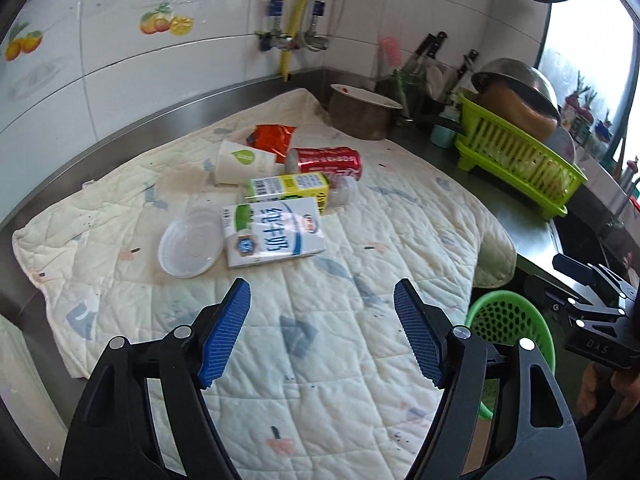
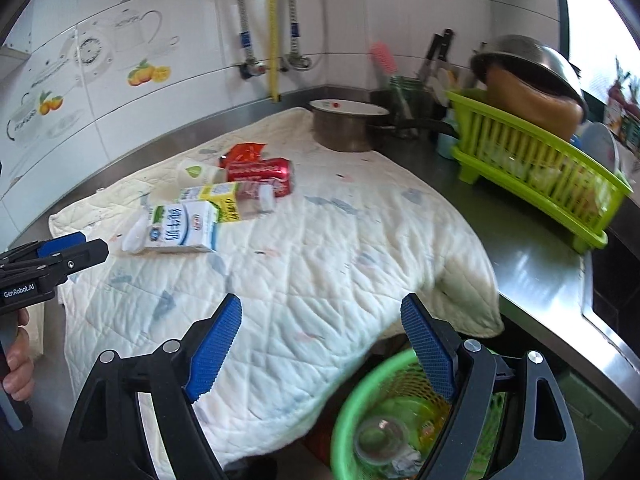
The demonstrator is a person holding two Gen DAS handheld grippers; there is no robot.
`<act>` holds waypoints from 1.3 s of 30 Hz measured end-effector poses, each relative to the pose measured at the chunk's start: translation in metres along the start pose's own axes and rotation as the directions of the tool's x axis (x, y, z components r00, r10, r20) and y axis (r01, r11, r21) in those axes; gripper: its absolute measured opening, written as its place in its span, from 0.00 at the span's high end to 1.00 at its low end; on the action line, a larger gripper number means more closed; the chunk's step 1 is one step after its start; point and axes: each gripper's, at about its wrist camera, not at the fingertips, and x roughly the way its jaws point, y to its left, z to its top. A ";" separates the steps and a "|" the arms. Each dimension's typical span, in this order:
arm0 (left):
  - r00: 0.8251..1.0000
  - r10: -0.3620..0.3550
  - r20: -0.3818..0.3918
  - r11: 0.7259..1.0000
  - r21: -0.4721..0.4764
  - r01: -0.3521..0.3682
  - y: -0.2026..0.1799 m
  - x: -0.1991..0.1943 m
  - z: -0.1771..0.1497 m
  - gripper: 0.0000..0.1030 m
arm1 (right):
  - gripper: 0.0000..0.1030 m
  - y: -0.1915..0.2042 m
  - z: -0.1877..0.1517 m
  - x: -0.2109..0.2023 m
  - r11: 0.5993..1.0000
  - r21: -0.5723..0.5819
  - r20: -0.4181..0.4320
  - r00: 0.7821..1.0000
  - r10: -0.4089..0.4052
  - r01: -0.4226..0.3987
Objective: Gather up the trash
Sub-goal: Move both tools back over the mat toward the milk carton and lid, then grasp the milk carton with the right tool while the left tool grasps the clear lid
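Trash lies on a quilted white cloth (image 1: 340,340): a blue-white milk carton (image 1: 272,230), a clear plastic lid (image 1: 191,243), a yellow-green carton (image 1: 290,186), a clear bottle (image 1: 340,194), a red can (image 1: 328,160), a paper cup (image 1: 244,162) and an orange wrapper (image 1: 272,136). My left gripper (image 1: 322,292) is open and empty, short of the milk carton. My right gripper (image 2: 322,312) is open and empty, over the cloth's near edge, above a green mesh trash basket (image 2: 360,408) holding some trash. The basket also shows in the left wrist view (image 1: 508,320).
A metal pot (image 1: 362,114) stands at the cloth's far corner. A green dish rack (image 1: 520,160) with a steel bowl sits at right. A sink (image 2: 616,280) lies beyond it. The steel counter (image 2: 540,272) meets a tiled wall with pipes behind.
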 end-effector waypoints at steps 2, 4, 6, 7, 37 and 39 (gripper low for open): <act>1.000 0.024 0.002 0.999 -0.026 -0.024 0.016 -0.001 0.001 0.28 | 0.23 0.015 0.010 0.008 0.999 -0.021 0.003 1.000 0.027 -0.027; 0.999 0.045 0.000 0.998 -0.052 -0.045 0.032 -0.002 0.000 0.28 | 0.23 0.031 0.018 0.017 0.998 -0.039 0.000 0.999 0.054 -0.054; 0.998 0.066 -0.002 0.995 -0.075 -0.066 0.048 -0.002 0.000 0.28 | 0.23 0.046 0.024 0.026 0.995 -0.056 -0.007 0.997 0.078 -0.078; 0.997 0.073 -0.004 0.994 -0.083 -0.073 0.055 -0.003 0.000 0.28 | 0.23 0.055 0.028 0.033 0.993 -0.071 -0.013 0.996 0.094 -0.094; 0.979 0.177 -0.098 0.945 -0.262 -0.197 0.178 0.027 -0.013 0.26 | 0.18 0.212 0.045 0.184 0.401 -0.893 -0.184 0.979 0.091 -0.205; 0.979 0.176 -0.102 0.944 -0.264 -0.197 0.180 0.029 -0.013 0.26 | 0.18 0.216 0.042 0.192 0.347 -0.913 -0.199 0.976 0.084 -0.216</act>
